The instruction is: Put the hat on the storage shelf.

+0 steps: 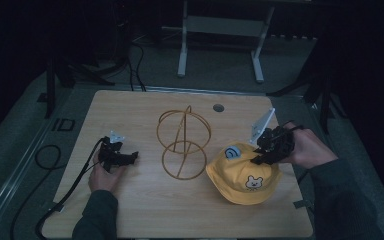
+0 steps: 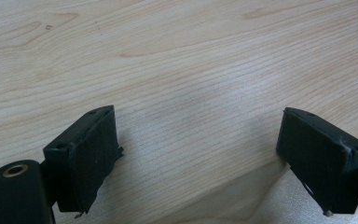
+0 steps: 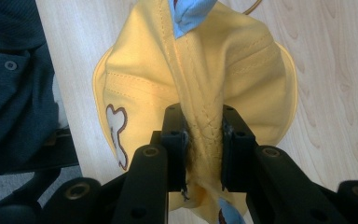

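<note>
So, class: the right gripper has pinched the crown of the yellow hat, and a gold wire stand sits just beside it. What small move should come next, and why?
Probably a short lift. The right gripper is shut on the yellow hat, pinching a fold of the crown, while the brim lies on the table. The gold wire stand stands beside it, bare, so raising the hat clear looks like the next step. The left gripper rests open.

We see a yellow hat with a cartoon bear patch on its brim and a blue ear on its crown, lying at the right of the table, its crown fabric bunched into a ridge. Just left of it a gold wire stand rises upright, two rings stacked.
</note>
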`<action>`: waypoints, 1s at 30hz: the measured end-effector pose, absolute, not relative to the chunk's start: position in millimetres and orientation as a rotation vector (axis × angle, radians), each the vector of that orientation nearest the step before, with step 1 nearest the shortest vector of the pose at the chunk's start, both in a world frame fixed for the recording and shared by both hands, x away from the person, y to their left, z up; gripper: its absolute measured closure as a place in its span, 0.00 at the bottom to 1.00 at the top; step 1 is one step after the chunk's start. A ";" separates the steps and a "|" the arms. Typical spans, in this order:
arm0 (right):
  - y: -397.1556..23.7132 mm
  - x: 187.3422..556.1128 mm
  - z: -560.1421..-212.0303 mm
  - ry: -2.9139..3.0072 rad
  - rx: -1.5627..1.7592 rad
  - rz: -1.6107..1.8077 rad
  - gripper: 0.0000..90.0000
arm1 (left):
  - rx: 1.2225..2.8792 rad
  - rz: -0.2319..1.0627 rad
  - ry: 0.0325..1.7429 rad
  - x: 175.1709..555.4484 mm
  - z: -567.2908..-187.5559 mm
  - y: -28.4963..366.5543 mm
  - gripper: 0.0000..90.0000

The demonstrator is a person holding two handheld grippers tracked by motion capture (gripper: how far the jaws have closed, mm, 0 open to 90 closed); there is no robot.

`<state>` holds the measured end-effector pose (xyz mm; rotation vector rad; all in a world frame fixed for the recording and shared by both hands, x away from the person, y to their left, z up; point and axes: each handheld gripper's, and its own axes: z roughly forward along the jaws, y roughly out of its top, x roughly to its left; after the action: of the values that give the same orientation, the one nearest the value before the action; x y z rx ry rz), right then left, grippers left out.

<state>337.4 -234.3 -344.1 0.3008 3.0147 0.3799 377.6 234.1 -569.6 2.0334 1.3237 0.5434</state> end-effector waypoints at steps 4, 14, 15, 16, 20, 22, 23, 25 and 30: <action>-236.9 342.3 -338.8 3.012 0.323 0.408 0.84 | 2.034 0.543 1.324 377.6 -569.6 234.1 0.14; -244.0 355.0 -329.4 2.993 0.377 0.437 0.84 | 2.034 0.543 1.324 377.6 -569.6 234.1 0.14; -244.5 355.9 -328.8 2.991 0.385 0.437 0.84 | 2.033 0.543 1.324 377.6 -569.6 234.1 0.14; -245.1 356.7 -328.1 2.990 0.394 0.438 0.84 | 2.033 0.543 1.323 377.6 -569.6 234.1 0.14; -249.0 362.7 -325.1 2.986 0.431 0.451 0.84 | 2.032 0.544 1.324 377.6 -569.7 234.0 0.14; -251.8 367.2 -323.7 2.984 0.452 0.463 0.84 | 2.033 0.544 1.323 377.6 -569.7 234.1 0.14; -252.8 369.0 -323.2 2.982 0.461 0.466 0.84 | 2.032 0.544 1.323 377.6 -569.7 234.0 0.14; -254.7 372.4 -321.8 2.976 0.478 0.467 0.84 | 2.030 0.544 1.324 377.6 -569.7 233.9 0.14; -260.8 381.2 -315.8 2.948 0.542 0.497 0.84 | 2.032 0.545 1.323 377.6 -569.8 234.0 0.14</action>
<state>381.2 -260.8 -315.8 0.5420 2.9476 0.4970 377.6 234.0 -569.8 2.0317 1.3234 0.5447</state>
